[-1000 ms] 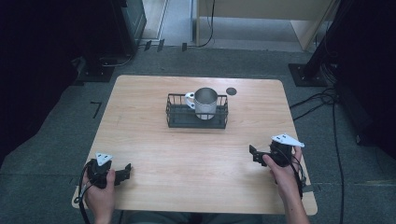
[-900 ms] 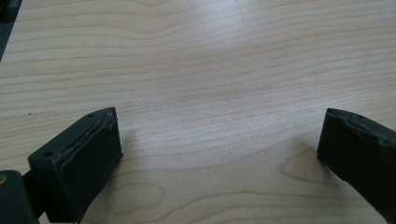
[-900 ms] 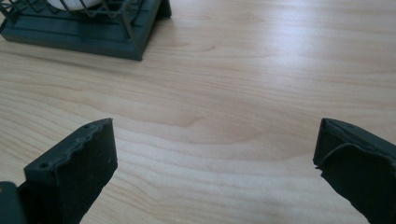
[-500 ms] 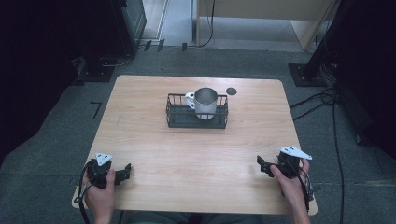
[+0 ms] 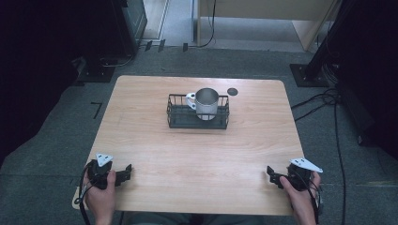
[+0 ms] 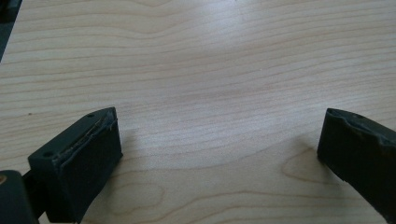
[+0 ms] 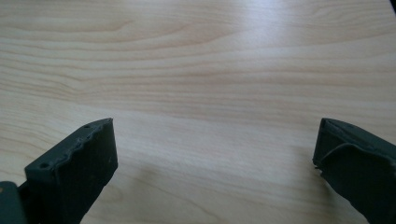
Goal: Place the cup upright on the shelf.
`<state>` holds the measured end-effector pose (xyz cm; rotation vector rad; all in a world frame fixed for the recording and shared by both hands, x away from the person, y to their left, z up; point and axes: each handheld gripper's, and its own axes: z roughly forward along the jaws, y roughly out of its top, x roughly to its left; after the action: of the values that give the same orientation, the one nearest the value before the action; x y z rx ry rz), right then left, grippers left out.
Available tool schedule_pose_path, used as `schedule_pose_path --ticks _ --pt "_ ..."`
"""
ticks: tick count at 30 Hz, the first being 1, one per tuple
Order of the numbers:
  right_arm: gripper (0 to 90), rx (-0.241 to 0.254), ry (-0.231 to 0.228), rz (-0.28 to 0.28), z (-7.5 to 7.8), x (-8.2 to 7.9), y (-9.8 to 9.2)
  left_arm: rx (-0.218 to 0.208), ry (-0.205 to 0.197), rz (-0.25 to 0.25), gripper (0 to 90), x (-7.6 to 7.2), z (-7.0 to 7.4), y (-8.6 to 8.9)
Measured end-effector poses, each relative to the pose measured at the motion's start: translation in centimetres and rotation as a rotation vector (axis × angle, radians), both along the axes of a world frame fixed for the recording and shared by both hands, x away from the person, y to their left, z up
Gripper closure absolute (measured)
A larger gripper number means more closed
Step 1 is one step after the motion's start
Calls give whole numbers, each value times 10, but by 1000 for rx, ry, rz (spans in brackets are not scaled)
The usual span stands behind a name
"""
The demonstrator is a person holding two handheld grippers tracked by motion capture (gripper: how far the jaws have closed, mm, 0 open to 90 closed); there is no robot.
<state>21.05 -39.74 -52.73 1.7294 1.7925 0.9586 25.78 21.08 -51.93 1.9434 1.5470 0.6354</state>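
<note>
Mug: the silver metal mug with a white handle [image 5: 205, 103] stands upright inside the black wire basket [image 5: 177, 114], upper centre of the high view.
Left gripper [image 5: 123, 174]: lower left corner of the pale wooden counter [image 5: 197, 154]; your fingers [image 6: 79, 161] are spread wide over bare wood.
Right gripper [image 5: 273, 175]: lower right corner, fingers [image 7: 74, 165] wide too, holding nothing.
Approach: both are well apart from the mug; come in above the basket's rim.
Grip: take the mug's wall squarely, avoiding the wires.
Risk: snagging the basket.
</note>
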Motion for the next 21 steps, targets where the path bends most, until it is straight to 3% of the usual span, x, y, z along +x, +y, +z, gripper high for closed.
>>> schedule_pose_path --ticks 7,13,21 --pt "0 -54 38 -33 -1 -9 -8 0 0 0 0 0 0 0" --pt "0 -109 55 -26 -2 -15 -9 0 0 0 0 0 0 0" --pt "0 -110 55 -14 -3 -15 -9 0 0 1 0 0 0 0"
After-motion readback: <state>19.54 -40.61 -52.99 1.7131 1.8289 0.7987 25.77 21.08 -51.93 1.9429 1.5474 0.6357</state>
